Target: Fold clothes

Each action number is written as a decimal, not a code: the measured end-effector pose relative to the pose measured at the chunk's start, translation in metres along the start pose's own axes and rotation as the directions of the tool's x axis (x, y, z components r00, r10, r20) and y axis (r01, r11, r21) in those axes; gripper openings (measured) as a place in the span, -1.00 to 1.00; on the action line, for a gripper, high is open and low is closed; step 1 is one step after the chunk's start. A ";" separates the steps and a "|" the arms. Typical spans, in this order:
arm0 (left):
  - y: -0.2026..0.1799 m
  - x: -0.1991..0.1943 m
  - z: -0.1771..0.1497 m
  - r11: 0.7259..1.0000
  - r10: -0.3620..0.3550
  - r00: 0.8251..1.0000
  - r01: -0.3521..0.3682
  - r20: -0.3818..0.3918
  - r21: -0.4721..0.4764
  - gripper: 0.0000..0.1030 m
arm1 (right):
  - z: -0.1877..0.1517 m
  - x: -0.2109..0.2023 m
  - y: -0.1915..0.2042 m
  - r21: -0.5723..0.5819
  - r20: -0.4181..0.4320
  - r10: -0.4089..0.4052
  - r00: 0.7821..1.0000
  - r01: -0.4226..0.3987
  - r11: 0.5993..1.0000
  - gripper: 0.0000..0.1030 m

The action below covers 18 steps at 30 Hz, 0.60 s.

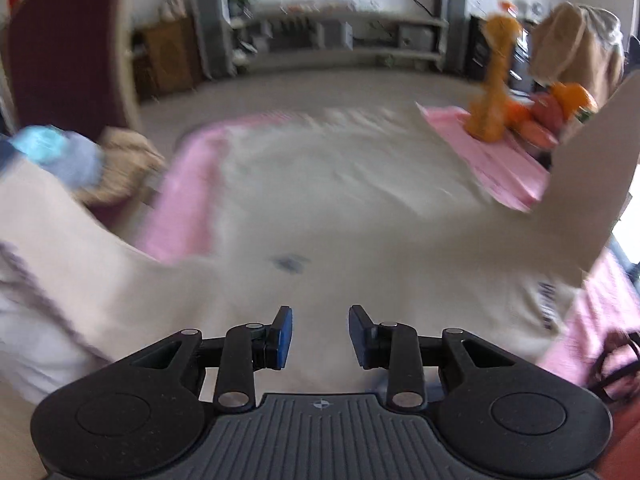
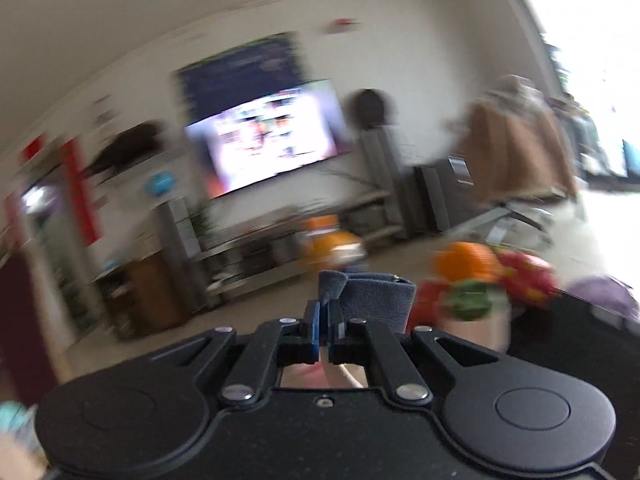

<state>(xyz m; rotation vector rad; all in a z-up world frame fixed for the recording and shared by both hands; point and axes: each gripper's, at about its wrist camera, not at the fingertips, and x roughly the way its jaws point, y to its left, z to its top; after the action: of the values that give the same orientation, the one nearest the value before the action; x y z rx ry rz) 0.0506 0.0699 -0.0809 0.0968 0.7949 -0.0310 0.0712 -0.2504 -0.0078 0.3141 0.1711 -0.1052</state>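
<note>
1. Left wrist view. The left claw (image 1: 320, 334) stands wide and holds nothing; its blue pads (image 1: 285, 334) hang over the near hem of a cream garment (image 1: 320, 200). Contact with the cloth cannot be told through the blur.
2. The garment lies spread flat on a pink sheet (image 1: 184, 200). One sleeve (image 1: 60, 232) runs out toward 9 o'clock. Judged: it is laid open like this so the sides can be folded inward.
3. At 2 o'clock the garment's far sleeve (image 1: 592, 184) is lifted off the sheet, apparently carried by the other claw, though the grip itself is out of frame.
4. Behind it, a yellow plush toy (image 1: 494, 92) and toy fruit (image 1: 560, 108) sit on the pink sheet, apart from the fold area.
5. Right wrist view. The right claw (image 2: 325, 326) is pinched narrow on a grey-blue fabric edge (image 2: 372, 296), bunched just ahead at 12 o'clock. Whether that edge belongs to the cream garment cannot be told.
6. This claw points level into the room, toward the television (image 2: 268, 140), and is rolled counter-clockwise. Heavy blur suggests it is mid-swing.
7. Judged: first fold under way; left claw free to pin or grip next.
</note>
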 end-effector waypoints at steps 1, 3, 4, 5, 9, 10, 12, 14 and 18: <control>0.014 -0.004 0.001 1.000 0.016 1.000 -0.016 0.018 -0.012 -0.38 | -0.006 -0.002 0.024 -0.041 -0.007 0.028 1.000 -0.028 0.999 -0.93; 0.042 -0.006 -0.001 0.997 0.021 0.998 -0.017 0.055 -0.081 -0.38 | -0.026 0.001 0.069 -0.091 -0.058 0.090 0.994 -0.095 0.991 -0.93; 0.055 -0.007 -0.004 0.993 0.021 0.997 -0.012 0.076 -0.119 -0.38 | -0.036 0.003 0.092 -0.114 -0.084 0.120 0.989 -0.129 0.985 -0.93; 0.065 -0.005 -0.008 0.988 0.027 0.996 -0.013 0.089 -0.157 -0.38 | -0.046 0.005 0.114 -0.136 -0.111 0.149 0.983 -0.163 0.977 -0.92; 0.096 0.010 -0.015 0.948 0.017 0.999 -0.001 0.045 -0.318 -0.44 | -0.087 0.022 0.174 -0.111 -0.353 0.322 0.879 -0.380 0.918 -0.65; 0.101 0.011 -0.015 0.938 -0.009 0.999 0.025 0.049 -0.345 -0.42 | -0.089 0.022 0.181 -0.091 -0.389 0.352 0.851 -0.416 0.905 -0.44; 0.108 0.015 -0.016 0.924 -0.039 0.999 0.049 0.035 -0.379 -0.42 | -0.089 0.020 0.187 -0.064 -0.434 0.389 0.812 -0.459 0.886 -0.30; 0.110 0.020 -0.016 0.915 -0.064 0.998 0.064 0.014 -0.398 -0.41 | -0.081 0.020 0.175 -0.061 -0.448 0.388 0.805 -0.461 0.885 -0.22; 0.105 0.036 -0.011 0.911 -0.106 0.994 0.085 -0.031 -0.404 -0.40 | -0.061 0.032 0.121 -0.015 -0.470 0.330 0.818 -0.382 0.924 -0.03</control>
<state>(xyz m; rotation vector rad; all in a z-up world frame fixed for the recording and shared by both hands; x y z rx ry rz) 0.0751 0.1755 -0.1061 -0.3341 0.8436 0.0433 0.1094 -0.1191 -0.0346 0.2528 0.5866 0.3591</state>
